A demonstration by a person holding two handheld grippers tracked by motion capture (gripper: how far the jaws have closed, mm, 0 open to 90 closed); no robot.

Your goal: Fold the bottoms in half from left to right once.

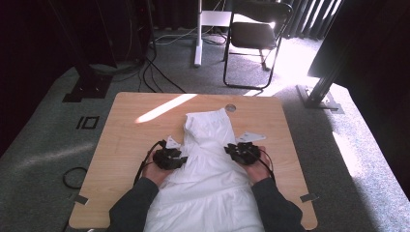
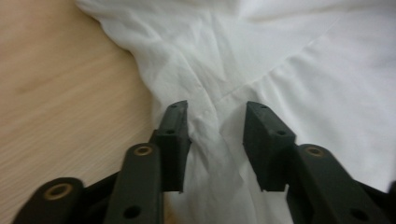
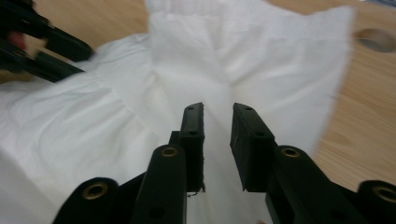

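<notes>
A white garment [image 1: 212, 166] lies spread along the middle of the wooden table [image 1: 125, 130], its narrow end pointing away from me. My left gripper [image 1: 180, 158] rests at the garment's left edge. In the left gripper view its jaws [image 2: 216, 114] stand apart over a raised fold of the white cloth [image 2: 261, 56], with the pads not pressing on it. My right gripper [image 1: 232, 151] is at the garment's right edge. Its jaws [image 3: 218, 109] show a narrow gap above the cloth [image 3: 261, 51], holding nothing. The left gripper [image 3: 39, 44] shows blurred at the upper left of the right gripper view.
A round hole [image 1: 230, 107] sits in the table near its far edge, just beyond the garment. Past the table stand a black folding chair [image 1: 256, 34] and a white post [image 1: 197, 34]. Cables [image 1: 72, 178] lie on the grey carpet at the left.
</notes>
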